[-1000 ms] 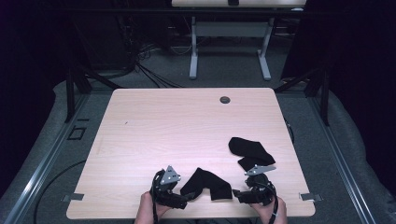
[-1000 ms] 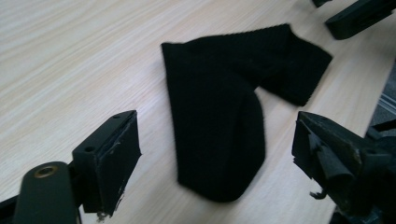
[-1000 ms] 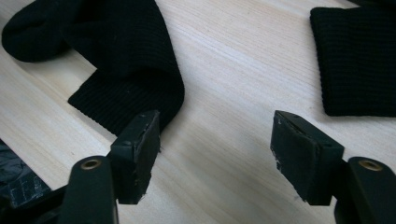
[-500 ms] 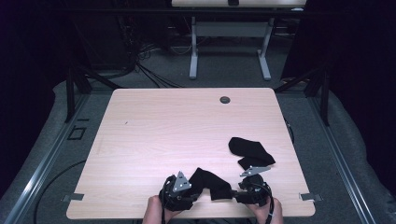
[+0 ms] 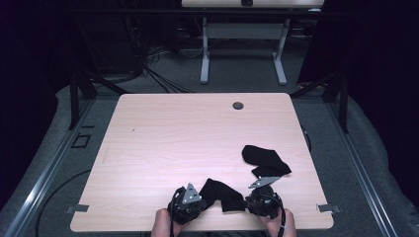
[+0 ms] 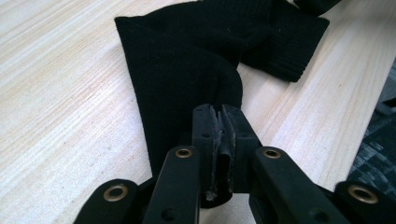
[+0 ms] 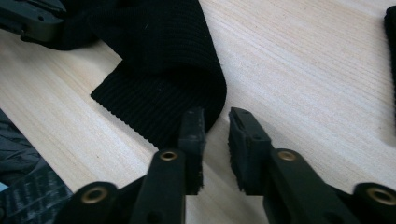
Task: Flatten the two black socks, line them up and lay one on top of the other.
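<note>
1. The near sock (image 5: 222, 193) is a black knit one, lying crumpled at the front edge of the surface (image 5: 168, 143), between the two hand-held grippers. It looks light, limp and soft; it would fold and drape rather than keep any shape, and the ribbed knit should give the pads good friction.
2. The best holds, I judge, are the ends: the ribbed cuff (image 7: 154, 100) on one side and the smooth folded end (image 6: 187, 79) on the other, so it can be pulled flat between both.
3. The left hand-held gripper (image 6: 219, 122) has its jaws pressed together on a fold of that smooth end.
4. The right hand-held gripper (image 7: 215, 126) has its jaws a little apart, right at the edge of the cuff; they pinch nothing yet.
5. Count: two black socks. The second sock (image 5: 264, 159) lies just beyond the right hand-held gripper, apart from the first. One small dark round fitting (image 5: 238, 105) sits near the far edge.
</note>
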Demonstrator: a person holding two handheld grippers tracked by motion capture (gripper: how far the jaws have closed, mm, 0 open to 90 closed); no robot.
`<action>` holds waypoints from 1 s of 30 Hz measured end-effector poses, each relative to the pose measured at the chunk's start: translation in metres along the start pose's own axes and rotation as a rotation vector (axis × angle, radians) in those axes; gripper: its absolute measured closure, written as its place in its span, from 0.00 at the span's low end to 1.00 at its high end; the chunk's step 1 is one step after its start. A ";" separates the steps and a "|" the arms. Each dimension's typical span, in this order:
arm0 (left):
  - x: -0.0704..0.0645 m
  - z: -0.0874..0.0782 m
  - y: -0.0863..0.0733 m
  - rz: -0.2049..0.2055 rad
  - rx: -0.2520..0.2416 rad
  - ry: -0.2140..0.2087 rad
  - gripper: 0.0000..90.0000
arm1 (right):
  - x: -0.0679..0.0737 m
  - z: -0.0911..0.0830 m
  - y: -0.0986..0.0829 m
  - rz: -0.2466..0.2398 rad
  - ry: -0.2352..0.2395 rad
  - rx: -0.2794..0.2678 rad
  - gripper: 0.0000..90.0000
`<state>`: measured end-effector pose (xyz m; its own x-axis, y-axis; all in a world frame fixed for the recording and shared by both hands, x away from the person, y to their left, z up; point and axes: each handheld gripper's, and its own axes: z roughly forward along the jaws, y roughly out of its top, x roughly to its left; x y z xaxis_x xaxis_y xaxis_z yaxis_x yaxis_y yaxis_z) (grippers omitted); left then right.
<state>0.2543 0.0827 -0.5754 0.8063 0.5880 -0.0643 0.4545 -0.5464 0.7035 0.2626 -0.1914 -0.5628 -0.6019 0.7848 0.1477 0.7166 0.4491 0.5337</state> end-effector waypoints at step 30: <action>0.028 -0.041 -0.009 -0.211 -0.226 -0.037 0.97 | 0.009 0.005 0.003 -0.002 0.013 -0.021 0.66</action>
<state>0.2575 0.1291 -0.5543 0.7180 0.6502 -0.2485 0.5212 -0.2655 0.8111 0.2612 -0.1808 -0.5638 -0.6080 0.7782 0.1574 0.7078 0.4415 0.5515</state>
